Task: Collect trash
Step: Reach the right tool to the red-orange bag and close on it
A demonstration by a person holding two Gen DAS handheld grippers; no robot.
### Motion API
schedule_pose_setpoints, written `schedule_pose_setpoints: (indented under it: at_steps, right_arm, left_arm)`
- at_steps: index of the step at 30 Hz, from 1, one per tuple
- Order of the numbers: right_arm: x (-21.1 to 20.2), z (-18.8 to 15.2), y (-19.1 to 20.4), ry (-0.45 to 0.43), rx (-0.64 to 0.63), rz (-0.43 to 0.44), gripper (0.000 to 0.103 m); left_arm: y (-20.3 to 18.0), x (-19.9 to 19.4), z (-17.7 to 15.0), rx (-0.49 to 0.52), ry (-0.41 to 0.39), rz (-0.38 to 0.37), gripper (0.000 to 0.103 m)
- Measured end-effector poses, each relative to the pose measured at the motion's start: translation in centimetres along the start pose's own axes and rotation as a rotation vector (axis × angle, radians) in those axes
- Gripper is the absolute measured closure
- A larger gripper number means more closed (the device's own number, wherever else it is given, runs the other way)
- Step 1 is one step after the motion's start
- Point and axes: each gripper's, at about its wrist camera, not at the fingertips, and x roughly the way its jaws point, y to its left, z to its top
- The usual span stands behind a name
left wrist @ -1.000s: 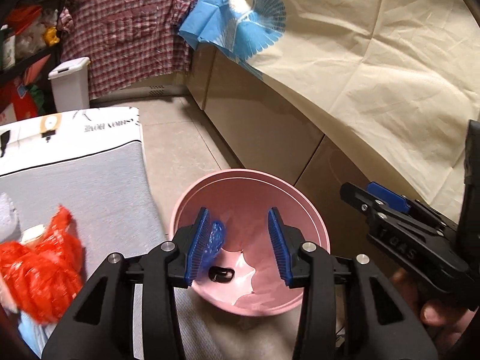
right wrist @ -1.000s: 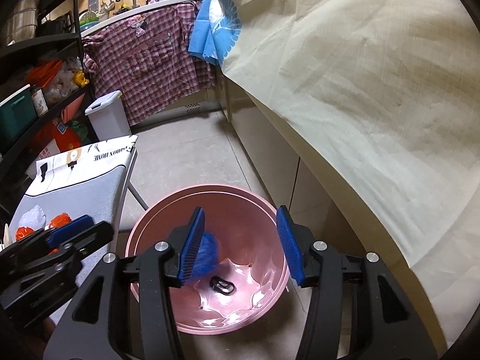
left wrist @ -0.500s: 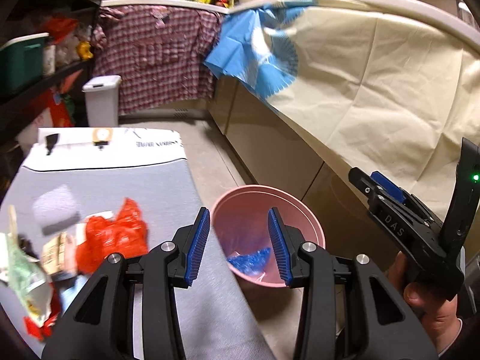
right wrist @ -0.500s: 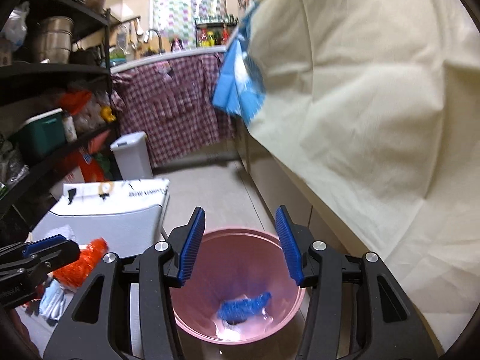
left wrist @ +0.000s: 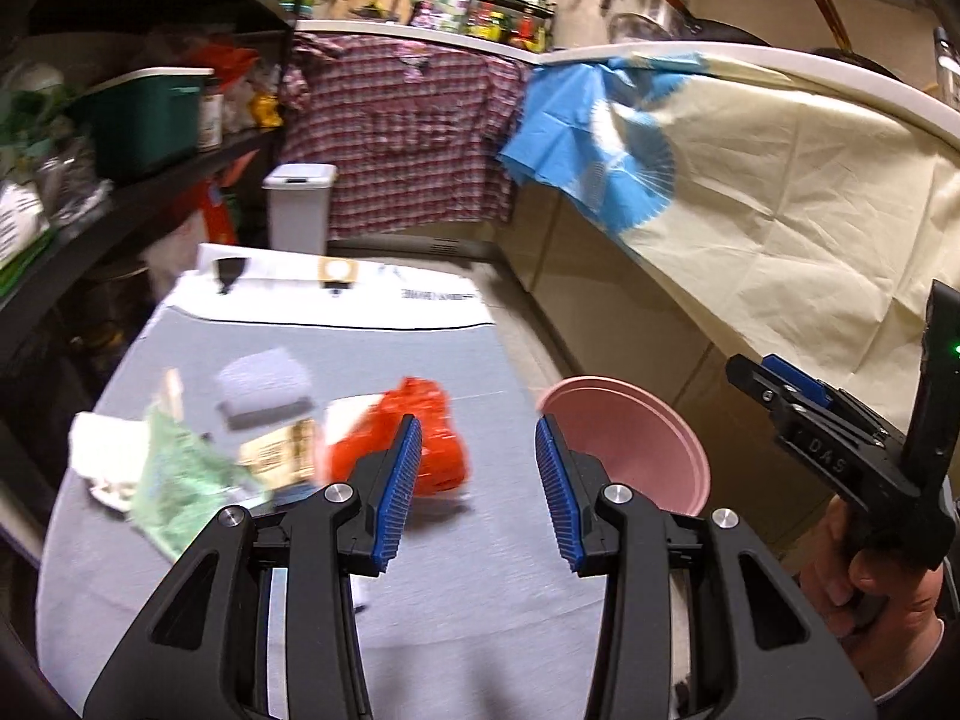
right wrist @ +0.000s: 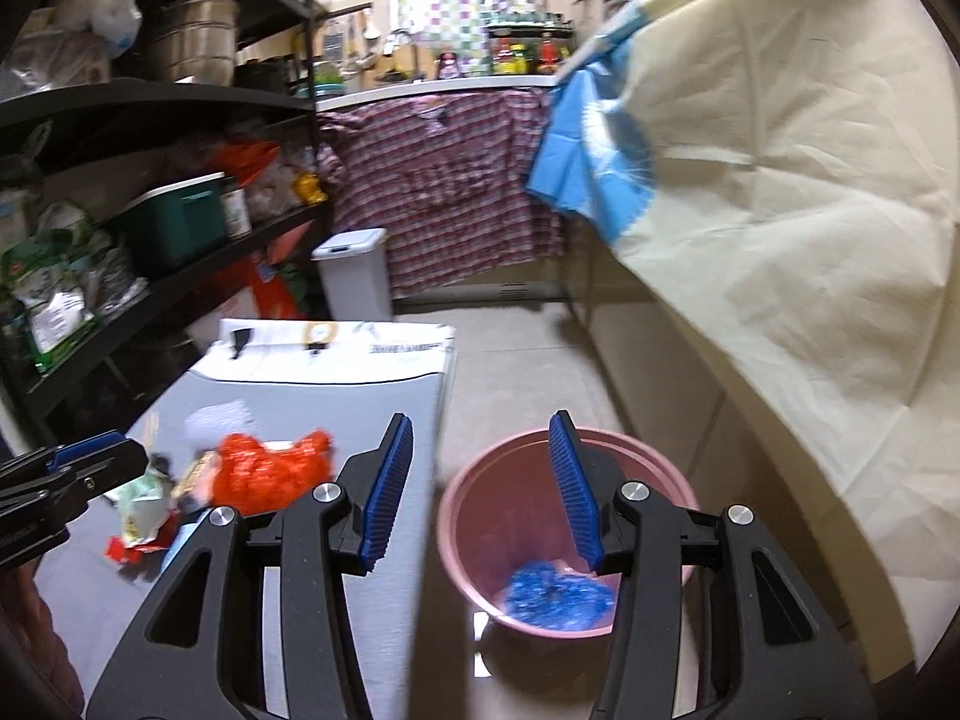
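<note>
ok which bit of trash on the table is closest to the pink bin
The crumpled red plastic bag; the green wrapper and white pieces lie further left from the pink bin.

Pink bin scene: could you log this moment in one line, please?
left gripper: open | right gripper: open | pink bin: blue wrapper inside

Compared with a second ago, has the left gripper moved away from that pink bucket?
Yes. The left gripper was over the pink bucket; now it hangs over the grey table, bucket off to its right.

Left claw [left wrist: 477,489] and right claw [right wrist: 480,486], both agape, empty
</note>
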Motion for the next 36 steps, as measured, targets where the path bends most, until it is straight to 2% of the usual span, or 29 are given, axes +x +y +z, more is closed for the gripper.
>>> schedule_pose_setpoints:
  at_steps: [11, 17, 20, 22, 25, 29, 36]
  right_arm:
    - [3.9, -0.3, 6.7, 0.097, 0.048, 0.221, 0.055]
    - [7.5, -2.2, 9.9, 0.173, 0.031, 0.281, 0.055]
    - [8.8, -2.9, 11.1, 0.196, 0.006, 0.297, 0.054]
    - [9.6, -3.3, 11.6, 0.214, -0.01, 0.301, 0.049]
    - [11.1, -3.8, 12.2, 0.246, -0.013, 0.311, 0.048]
    - [12.6, -4.3, 12.8, 0.277, -0.035, 0.309, 0.047]
    - [14.2, -5.1, 13.1, 0.328, -0.047, 0.306, 0.046]
  left_arm:
    - [7.4, -0.9, -2.4, -0.116, 0.007, 0.157, 0.064]
    - [9.8, 0.8, -3.6, -0.131, 0.034, 0.227, 0.064]
    - [10.3, 2.0, -4.1, -0.128, 0.055, 0.238, 0.063]
    - [10.4, 2.7, -4.5, -0.134, 0.074, 0.237, 0.064]
    - [10.3, 3.6, -4.8, -0.124, 0.088, 0.24, 0.064]
    - [10.4, 4.3, -5.0, -0.097, 0.099, 0.296, 0.063]
    - [11.3, 5.0, -5.4, -0.13, 0.123, 0.315, 0.063]
